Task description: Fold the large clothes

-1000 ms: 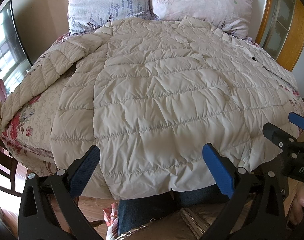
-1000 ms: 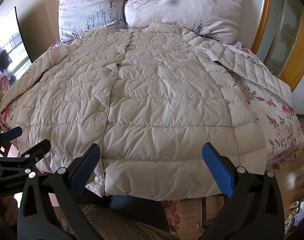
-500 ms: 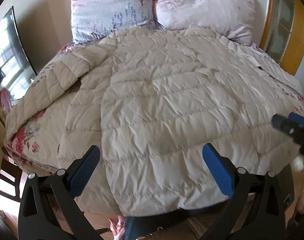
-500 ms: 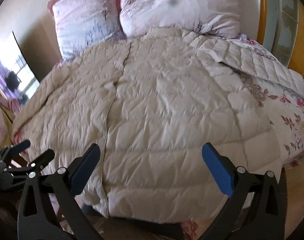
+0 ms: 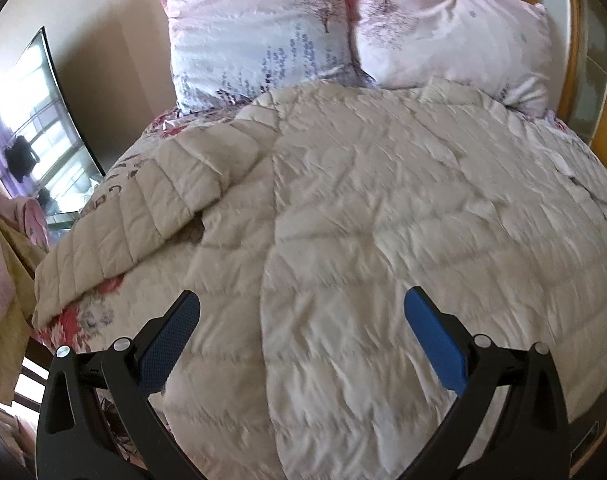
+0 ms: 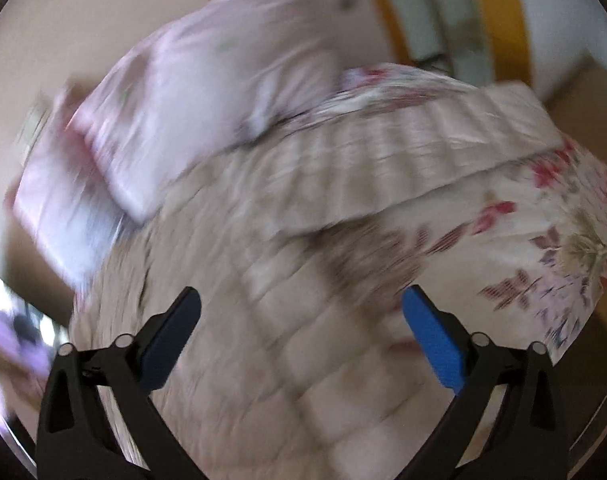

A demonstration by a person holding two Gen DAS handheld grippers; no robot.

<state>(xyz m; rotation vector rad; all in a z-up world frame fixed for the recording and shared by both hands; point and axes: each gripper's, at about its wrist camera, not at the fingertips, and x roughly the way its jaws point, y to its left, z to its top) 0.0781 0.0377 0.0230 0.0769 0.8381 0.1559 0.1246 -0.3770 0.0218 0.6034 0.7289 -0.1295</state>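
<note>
I have the beige quilted down coat (image 5: pixel 383 240) spread flat, front side up, across the bed (image 5: pixel 79 320), its collar end up against the two floral pillows (image 5: pixel 263 32) at the headboard and its hem hanging toward me at the near edge. From what I see, no fold has been made yet: the body lies open at full width, one sleeve (image 5: pixel 143 216) runs out along the bed's side in the left wrist view, and the other sleeve (image 6: pixel 403 152) stretches over the flowered bedspread (image 6: pixel 563 240) in the right wrist view, which is heavily blurred. My left tongs (image 5: pixel 303 344) stand wide open above the lower part of the coat with nothing between them. My right tongs (image 6: pixel 299 344) are also spread wide, just beginning to close, with nothing gripped; they look down on the coat near its far sleeve. I judge the task to be at its very start: both sleeves need bringing in over the body, then the length wants folding up.
</note>
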